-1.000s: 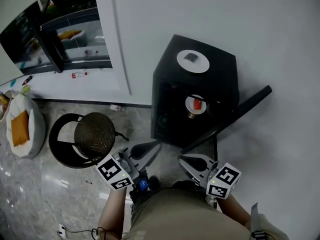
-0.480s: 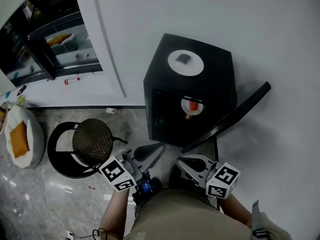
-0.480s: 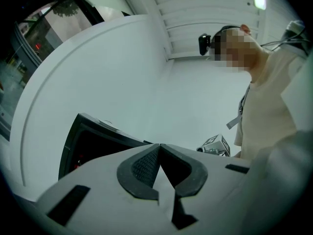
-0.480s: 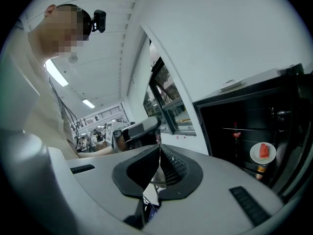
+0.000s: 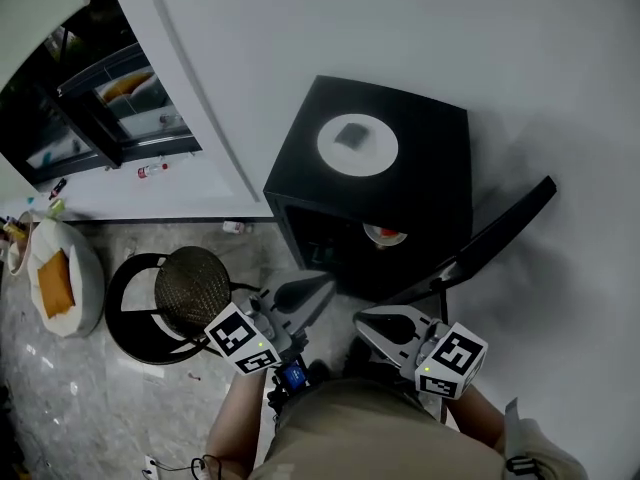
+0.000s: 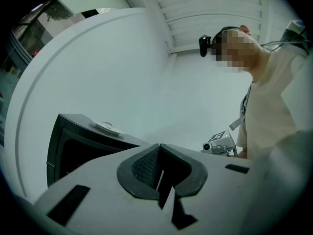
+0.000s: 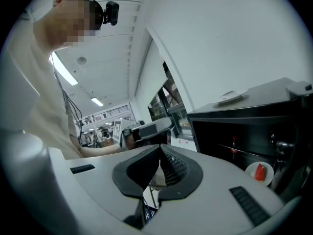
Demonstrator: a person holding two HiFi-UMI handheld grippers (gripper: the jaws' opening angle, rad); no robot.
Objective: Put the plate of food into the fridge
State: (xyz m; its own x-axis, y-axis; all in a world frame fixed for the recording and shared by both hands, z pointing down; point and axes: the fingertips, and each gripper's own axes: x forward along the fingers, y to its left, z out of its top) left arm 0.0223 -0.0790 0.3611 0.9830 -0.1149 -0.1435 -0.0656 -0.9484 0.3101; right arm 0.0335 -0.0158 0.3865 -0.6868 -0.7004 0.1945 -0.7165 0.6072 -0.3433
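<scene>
A black mini fridge [image 5: 425, 168] stands against the white wall with its door [image 5: 485, 248] swung open to the right. Inside it, a white plate with red food [image 5: 385, 234] shows just under the top edge, and it is also in the right gripper view [image 7: 259, 173]. A second white plate with a grey piece [image 5: 357, 144] lies on the fridge's top. My left gripper [image 5: 322, 286] and right gripper [image 5: 362, 320] hang side by side in front of the fridge, short of its opening. Both are shut and empty, with the jaws meeting in the left gripper view [image 6: 159, 146] and the right gripper view [image 7: 160, 147].
A black round stool with a dark mesh disc [image 5: 190, 283] stands left of the fridge. Further left lies a white bag with an orange piece [image 5: 62, 280]. A dark glass-fronted unit [image 5: 90, 98] sits at the far left along the wall.
The view has shifted: the fridge's top now shows larger and the inner plate is mostly tucked under its edge. Both grippers have drifted along with me, still shut and empty.
</scene>
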